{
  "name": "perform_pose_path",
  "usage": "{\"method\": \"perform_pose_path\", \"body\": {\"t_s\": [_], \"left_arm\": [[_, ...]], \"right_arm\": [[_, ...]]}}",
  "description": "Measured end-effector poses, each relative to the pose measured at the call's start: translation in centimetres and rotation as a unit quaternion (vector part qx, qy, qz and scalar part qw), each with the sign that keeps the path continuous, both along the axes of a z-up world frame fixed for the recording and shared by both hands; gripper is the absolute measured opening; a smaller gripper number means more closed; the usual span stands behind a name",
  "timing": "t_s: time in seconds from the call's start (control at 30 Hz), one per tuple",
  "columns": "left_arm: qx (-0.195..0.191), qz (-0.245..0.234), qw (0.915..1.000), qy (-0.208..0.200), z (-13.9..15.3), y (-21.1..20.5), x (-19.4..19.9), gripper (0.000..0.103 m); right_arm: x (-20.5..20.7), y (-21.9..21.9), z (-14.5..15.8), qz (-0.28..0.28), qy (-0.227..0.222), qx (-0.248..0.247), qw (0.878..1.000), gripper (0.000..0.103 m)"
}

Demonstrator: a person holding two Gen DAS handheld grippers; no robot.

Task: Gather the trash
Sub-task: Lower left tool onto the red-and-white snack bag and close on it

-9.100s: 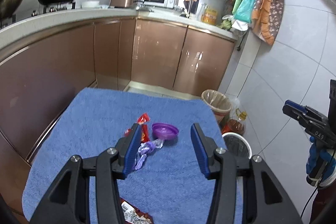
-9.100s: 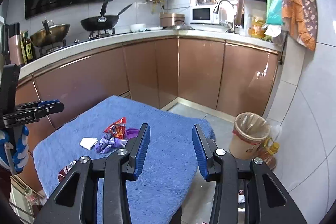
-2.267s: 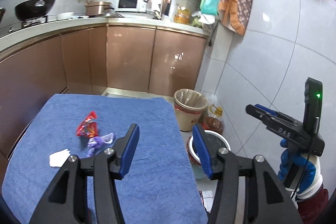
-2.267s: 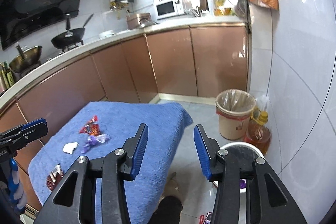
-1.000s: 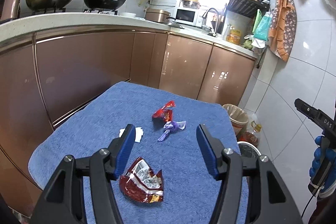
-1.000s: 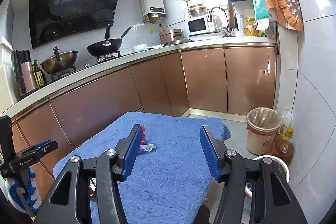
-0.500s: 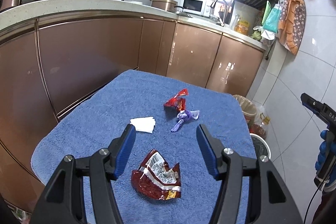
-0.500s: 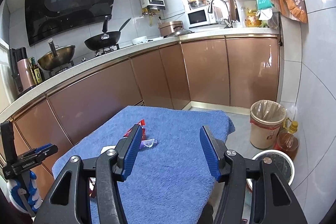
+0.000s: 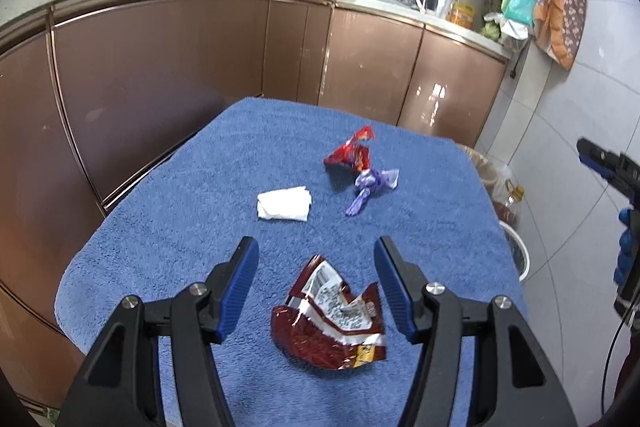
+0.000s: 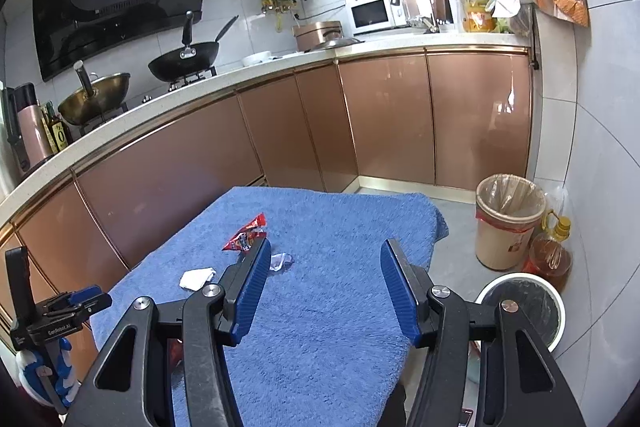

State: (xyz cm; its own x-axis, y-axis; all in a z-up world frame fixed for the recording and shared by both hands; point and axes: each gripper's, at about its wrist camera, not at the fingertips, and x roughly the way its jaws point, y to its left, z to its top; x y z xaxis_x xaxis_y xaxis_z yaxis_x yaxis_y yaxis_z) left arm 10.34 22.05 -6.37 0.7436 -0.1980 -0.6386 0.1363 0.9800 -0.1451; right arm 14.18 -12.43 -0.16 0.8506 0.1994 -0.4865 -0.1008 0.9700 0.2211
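Crumpled wrappers (image 9: 328,319) on blue towel (image 9: 192,211)

Bright, even light; fisheye-warped, vignetted edges

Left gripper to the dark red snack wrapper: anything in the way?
Nothing visible. The left gripper is open with the dark red snack wrapper lying flat on the blue towel just below its fingers; the white tissue lies farther off.
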Motion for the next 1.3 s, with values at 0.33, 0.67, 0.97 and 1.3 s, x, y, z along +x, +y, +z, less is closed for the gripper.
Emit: {"method": "perform_pose_path", "body": {"t_s": [0.33,0.67,0.97,1.3], "left_arm": [[0.021,-0.053,0.9974,0.044,-3.8,0.0,1.5,0.058],[0.001,-0.090,0.9921,0.087,-7.1,0.4,3.6,0.058],[0.006,-0.123,0.9859,0.114,-9.5,-0.7,5.2,0.056],[-0.034,-0.117,0.9851,0.121,-10.8,0.4,5.9,0.008]], "right_arm": [[2.9,2.8,-2.4,0.016,0.031,-0.007,0.999,0.057],[6.3,6.1,-5.2,0.047,0.068,-0.024,0.996,0.057],[10.0,9.7,-8.2,0.093,0.108,-0.053,0.988,0.057],[13.3,13.4,-10.4,0.141,0.130,-0.073,0.979,0.057]]}}
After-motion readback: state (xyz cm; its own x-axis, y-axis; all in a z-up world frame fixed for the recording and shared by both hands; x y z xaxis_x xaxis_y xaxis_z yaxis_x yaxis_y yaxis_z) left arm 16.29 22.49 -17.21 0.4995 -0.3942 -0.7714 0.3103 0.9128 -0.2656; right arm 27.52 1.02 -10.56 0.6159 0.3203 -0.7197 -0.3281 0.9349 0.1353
